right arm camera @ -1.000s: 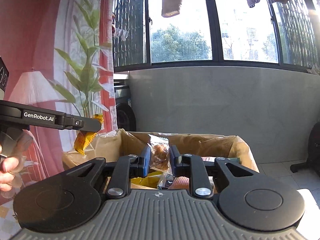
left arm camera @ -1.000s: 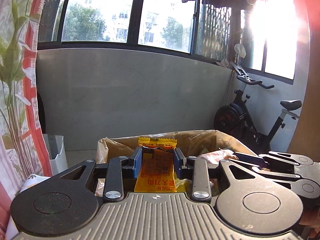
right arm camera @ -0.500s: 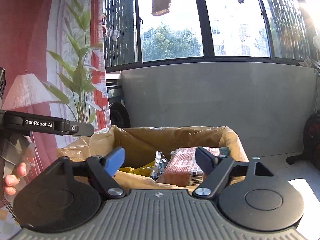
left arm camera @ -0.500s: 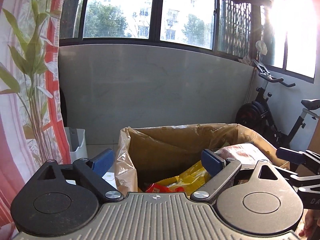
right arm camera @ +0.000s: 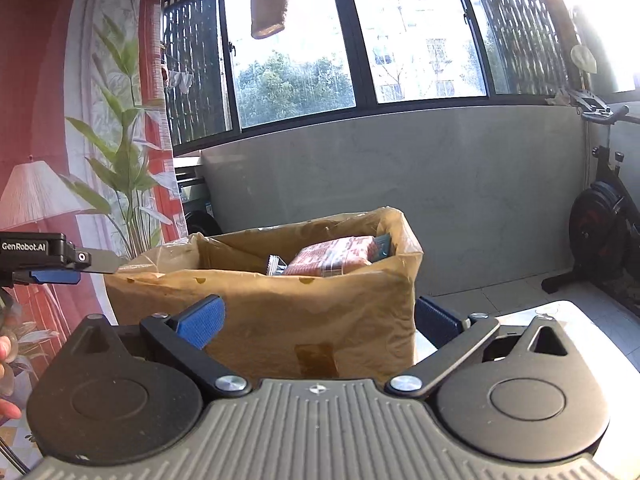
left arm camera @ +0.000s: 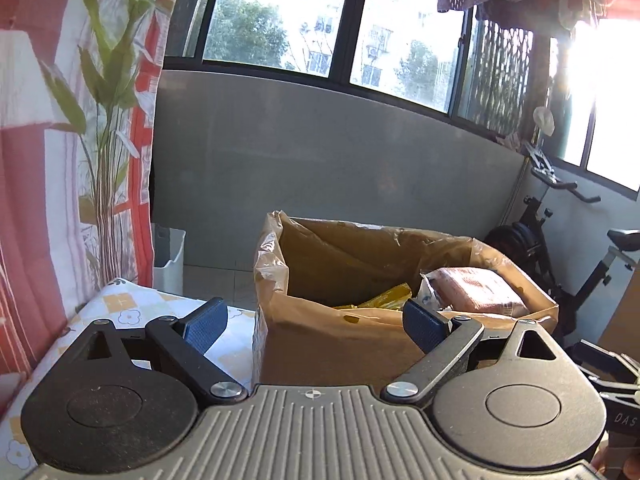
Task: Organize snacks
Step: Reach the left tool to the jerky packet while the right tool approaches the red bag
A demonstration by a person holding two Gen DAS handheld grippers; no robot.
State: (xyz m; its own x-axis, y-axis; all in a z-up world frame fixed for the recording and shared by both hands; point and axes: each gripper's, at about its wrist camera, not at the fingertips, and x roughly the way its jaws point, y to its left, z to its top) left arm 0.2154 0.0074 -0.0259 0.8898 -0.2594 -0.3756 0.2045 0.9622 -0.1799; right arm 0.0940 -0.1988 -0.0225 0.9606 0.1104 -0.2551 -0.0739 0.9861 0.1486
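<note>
A cardboard box (left arm camera: 340, 344) lined with clear plastic stands on the table and holds snacks: a pink-red pack (left arm camera: 476, 290), yellow packets (left arm camera: 384, 298) and a clear wrapper. In the right wrist view the box (right arm camera: 280, 312) shows the pink-red pack (right arm camera: 332, 258) near its far right corner. My left gripper (left arm camera: 316, 324) is open and empty, in front of the box's near left corner. My right gripper (right arm camera: 318, 320) is open and empty, in front of the box's near wall. The left gripper also shows at the left edge of the right wrist view (right arm camera: 56, 268).
The table has a floral cloth (left arm camera: 132, 312). A white bin (left arm camera: 168, 260) stands on the floor by a red patterned curtain (left arm camera: 60, 160). An exercise bike (left arm camera: 568, 248) stands at the right by the grey wall. Part of the right gripper (left arm camera: 612, 368) shows at the lower right.
Both grippers opened and let go their snacks, an orange packet on the left and a clear-wrapped snack on the right, over the box. Both then drew back and down; the box now looks farther away.
</note>
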